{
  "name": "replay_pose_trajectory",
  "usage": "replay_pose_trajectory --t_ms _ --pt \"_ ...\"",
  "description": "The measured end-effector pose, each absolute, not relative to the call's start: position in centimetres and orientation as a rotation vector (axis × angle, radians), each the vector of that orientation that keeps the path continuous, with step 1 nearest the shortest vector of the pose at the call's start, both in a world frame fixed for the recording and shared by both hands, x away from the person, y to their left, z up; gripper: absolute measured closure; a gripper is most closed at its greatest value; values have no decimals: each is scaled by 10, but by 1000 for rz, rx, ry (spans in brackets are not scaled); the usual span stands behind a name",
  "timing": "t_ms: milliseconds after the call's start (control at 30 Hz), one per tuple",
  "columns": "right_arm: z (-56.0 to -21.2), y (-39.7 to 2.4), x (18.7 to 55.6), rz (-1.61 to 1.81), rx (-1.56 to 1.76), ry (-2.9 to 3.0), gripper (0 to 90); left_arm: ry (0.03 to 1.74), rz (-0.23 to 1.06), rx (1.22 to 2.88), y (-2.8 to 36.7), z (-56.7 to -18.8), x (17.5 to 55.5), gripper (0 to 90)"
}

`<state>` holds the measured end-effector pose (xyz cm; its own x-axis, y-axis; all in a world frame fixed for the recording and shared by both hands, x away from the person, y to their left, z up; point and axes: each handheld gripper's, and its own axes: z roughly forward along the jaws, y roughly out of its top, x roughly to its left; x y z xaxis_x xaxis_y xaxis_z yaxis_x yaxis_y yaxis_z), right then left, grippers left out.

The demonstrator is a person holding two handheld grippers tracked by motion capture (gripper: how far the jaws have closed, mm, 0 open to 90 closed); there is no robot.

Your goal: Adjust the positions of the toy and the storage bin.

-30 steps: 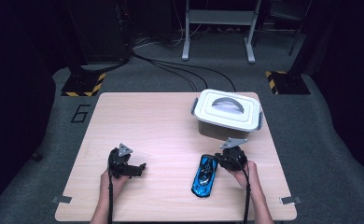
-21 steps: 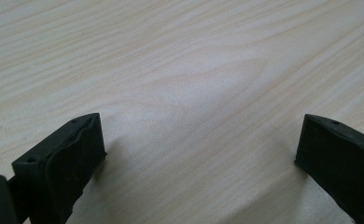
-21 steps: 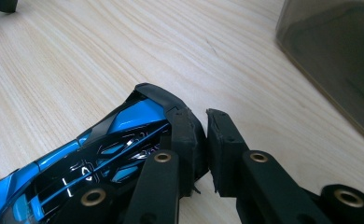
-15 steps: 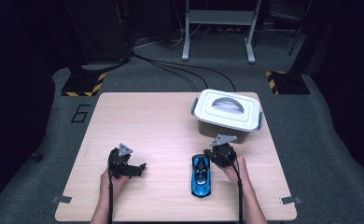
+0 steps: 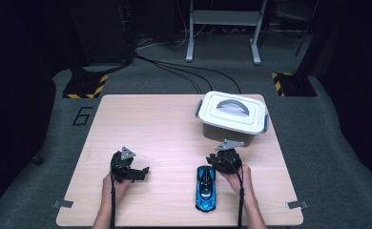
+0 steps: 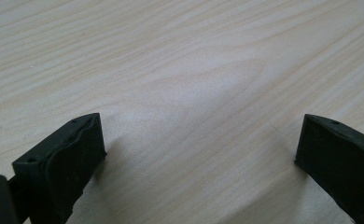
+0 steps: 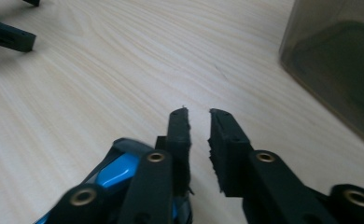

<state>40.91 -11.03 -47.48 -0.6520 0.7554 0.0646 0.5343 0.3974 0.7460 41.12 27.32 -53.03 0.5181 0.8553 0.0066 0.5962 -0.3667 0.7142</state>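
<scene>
Two grippers rest low on the near part of the table, a pale wood-grain board with a smooth matt face. Nearest the front edge lies the toy car, glossy blue with black windows and trim, low and streamlined, its length running from the near edge toward the far one. It sits just left of the right gripper, whose black jaws have just been opening and stand a narrow slit apart with nothing between them; in the right gripper view the car's shiny blue body shows beside and below the left jaw, and whether it touches is hard to tell. The jaw pads look rough and frayed at the tips.

Well apart to the left, the left gripper holds its blocky black jaws wide over bare wood, gripping nothing.

Farther back, near the right gripper, stands the storage box: a translucent grey-brown plastic tub with rounded corners, shut by a white lid that has a recessed arched handle and side clips. Beyond the table's left corner, a large "6" is marked on the grey carpet.
</scene>
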Motion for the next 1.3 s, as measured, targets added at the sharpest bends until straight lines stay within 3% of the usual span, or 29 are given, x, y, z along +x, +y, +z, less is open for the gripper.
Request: replay_pose_trajectory --t_ms 100,233,533,667,1300 --pt "-475 -114 397 1083 1236 2344 661 1179 513 2089 273 -531 411 12" --pt "-481 -117 389 1037 1280 2333 668 1179 509 2091 273 -531 411 12" --pt "-495 -120 396 1099 1391 2375 712 1177 503 2096 273 -530 411 12" --pt "-497 -123 401 1175 1456 2379 784 1179 509 2092 273 -531 411 12" --pt "-499 -120 413 1207 1294 2433 786 1165 501 2121 274 -529 411 12"
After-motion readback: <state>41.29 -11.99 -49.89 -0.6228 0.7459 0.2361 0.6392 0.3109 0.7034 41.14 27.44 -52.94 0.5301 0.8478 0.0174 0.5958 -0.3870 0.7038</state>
